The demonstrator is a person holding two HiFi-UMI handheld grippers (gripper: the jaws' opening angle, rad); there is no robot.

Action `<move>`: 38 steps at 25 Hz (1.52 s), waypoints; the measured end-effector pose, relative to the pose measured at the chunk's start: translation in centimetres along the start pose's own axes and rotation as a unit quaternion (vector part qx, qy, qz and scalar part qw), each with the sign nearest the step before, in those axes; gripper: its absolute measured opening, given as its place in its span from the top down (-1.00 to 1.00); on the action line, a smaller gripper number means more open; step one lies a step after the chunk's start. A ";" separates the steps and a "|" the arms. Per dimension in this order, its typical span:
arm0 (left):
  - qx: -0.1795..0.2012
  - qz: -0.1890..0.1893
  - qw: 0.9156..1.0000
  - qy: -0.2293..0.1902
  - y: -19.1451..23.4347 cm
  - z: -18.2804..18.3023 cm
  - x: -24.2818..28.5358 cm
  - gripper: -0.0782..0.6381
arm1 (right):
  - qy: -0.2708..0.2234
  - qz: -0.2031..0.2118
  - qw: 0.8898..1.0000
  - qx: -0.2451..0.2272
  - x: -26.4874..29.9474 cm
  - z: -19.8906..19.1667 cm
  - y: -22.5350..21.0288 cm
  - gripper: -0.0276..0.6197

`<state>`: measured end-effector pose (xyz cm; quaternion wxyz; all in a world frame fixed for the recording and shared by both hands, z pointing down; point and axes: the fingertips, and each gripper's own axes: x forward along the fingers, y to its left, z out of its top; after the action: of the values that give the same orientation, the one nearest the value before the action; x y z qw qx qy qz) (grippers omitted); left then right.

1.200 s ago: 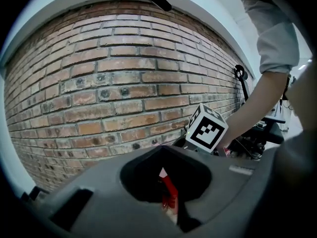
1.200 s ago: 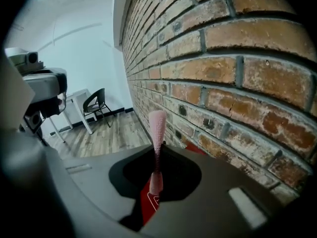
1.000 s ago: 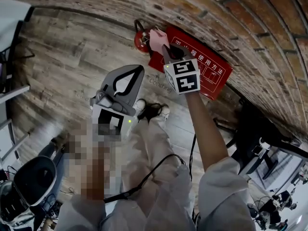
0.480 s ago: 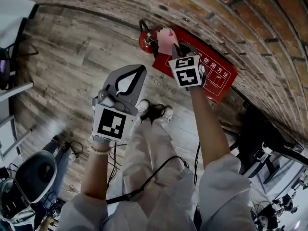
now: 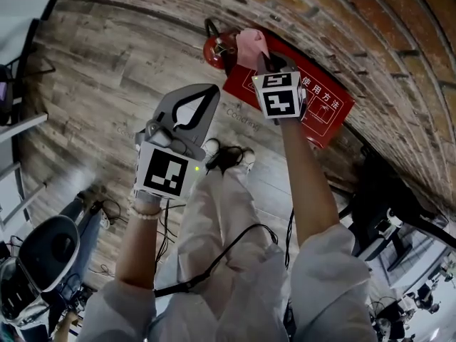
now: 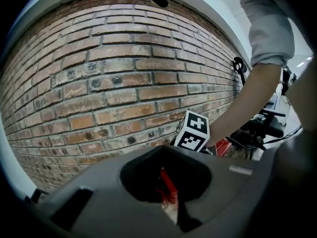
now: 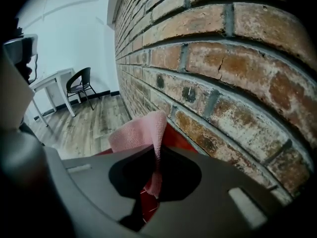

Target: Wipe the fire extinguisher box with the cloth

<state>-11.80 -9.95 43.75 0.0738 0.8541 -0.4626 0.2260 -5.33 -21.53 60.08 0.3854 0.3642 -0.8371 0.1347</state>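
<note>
The red fire extinguisher box (image 5: 320,105) lies at the foot of the brick wall (image 5: 370,41), with white print on its face. A red extinguisher (image 5: 216,48) stands at its left end. My right gripper (image 5: 255,57) is shut on a pink cloth (image 5: 250,43), holding it against the box's left end. In the right gripper view the cloth (image 7: 140,133) bunches above the shut jaws, with the red box (image 7: 173,135) behind it. My left gripper (image 5: 203,95) hovers over the wood floor, left of the box, shut and holding nothing. Its own view shows the right gripper's marker cube (image 6: 193,132).
The person's legs and dark shoes (image 5: 228,161) are just below the box. Cables (image 5: 235,251) hang by the legs. Dark equipment (image 5: 388,205) stands at the right, a white rounded device (image 5: 44,255) at lower left. A chair (image 7: 80,86) and white table (image 7: 52,86) stand farther along the wall.
My right gripper has slid the cloth a little farther toward the wall along the box's left end. The left gripper has drifted slightly forward, still shut.
</note>
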 end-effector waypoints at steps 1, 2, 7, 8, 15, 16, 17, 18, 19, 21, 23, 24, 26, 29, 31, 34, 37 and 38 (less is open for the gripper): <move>0.001 -0.001 1.000 -0.001 -0.1 0.1 0.1 0.79 | 0.000 -0.001 1.000 0.001 -0.1 -0.1 -0.1 0.85; 0.000 -0.001 1.000 -0.001 -0.2 0.1 0.1 0.79 | -0.001 -0.001 1.000 0.002 -0.1 -0.1 -0.1 0.85; 0.001 -0.004 1.000 0.001 -0.7 0.2 0.5 0.79 | -0.003 -0.004 1.000 0.007 -0.4 -0.5 -0.6 0.85; 0.000 -0.005 1.000 0.001 -0.8 0.2 0.5 0.79 | -0.002 -0.005 1.000 0.007 -0.5 -0.7 -0.7 0.85; -0.007 -0.009 1.000 -0.001 -1.5 0.6 1.1 0.79 | -0.002 -0.007 1.000 0.007 -0.9 -1.3 -1.4 0.85; -0.008 -0.011 1.000 0.000 -1.6 0.6 1.2 0.79 | -0.002 -0.007 1.000 0.008 -1.0 -1.4 -1.6 0.85; -0.008 -0.012 1.000 0.001 -1.8 0.7 1.3 0.79 | -0.002 -0.008 1.000 0.009 -1.1 -1.4 -1.7 0.85; -0.007 -0.014 1.000 0.001 -1.9 0.7 1.4 0.79 | -0.002 -0.008 1.000 0.010 -1.2 -1.5 -1.9 0.85; -0.007 -0.015 1.000 0.000 -2.1 0.8 1.4 0.79 | -0.002 -0.009 1.000 0.010 -1.3 -1.6 -2.0 0.85; -0.005 -0.017 1.000 0.000 -2.4 0.8 1.5 0.79 | -0.001 -0.010 1.000 0.010 -1.6 -1.9 -2.2 0.85; -0.002 -0.020 1.000 0.001 -2.8 0.9 1.7 0.79 | 0.001 -0.012 1.000 0.010 -1.8 -2.2 -2.5 0.85; -0.001 -0.021 1.000 0.001 -2.9 1.0 1.8 0.79 | 0.001 -0.013 1.000 0.010 -1.9 -2.3 -2.7 0.85; 0.001 -0.024 1.000 0.000 -3.3 1.2 2.0 0.79 | 0.002 -0.016 1.000 0.013 -2.1 -2.6 -3.1 0.85; 0.003 -0.028 1.000 -0.001 -3.6 1.4 2.3 0.79 | 0.003 -0.021 1.000 0.017 -2.4 -3.0 -3.6 0.85; 0.005 -0.030 1.000 -0.001 -3.9 1.5 2.5 0.79 | 0.003 -0.023 1.000 0.020 -2.7 -3.2 -3.9 0.85; 0.006 -0.034 0.999 -0.002 -4.3 1.9 2.7 0.79 | 0.004 -0.027 0.999 0.024 -3.1 -3.7 -4.4 0.85; 0.010 -0.038 0.999 -0.002 -4.7 2.1 2.9 0.79 | 0.006 -0.030 0.999 0.028 -3.4 -4.2 -4.9 0.85; 0.011 -0.039 0.999 -0.002 -4.8 2.2 3.0 0.79 | 0.006 -0.032 0.999 0.029 -3.6 -4.4 -5.1 0.85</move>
<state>-5.70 -10.25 43.55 0.0725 0.8727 -0.4265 0.2262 2.26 -21.09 60.05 0.3839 0.4011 -0.8183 0.1488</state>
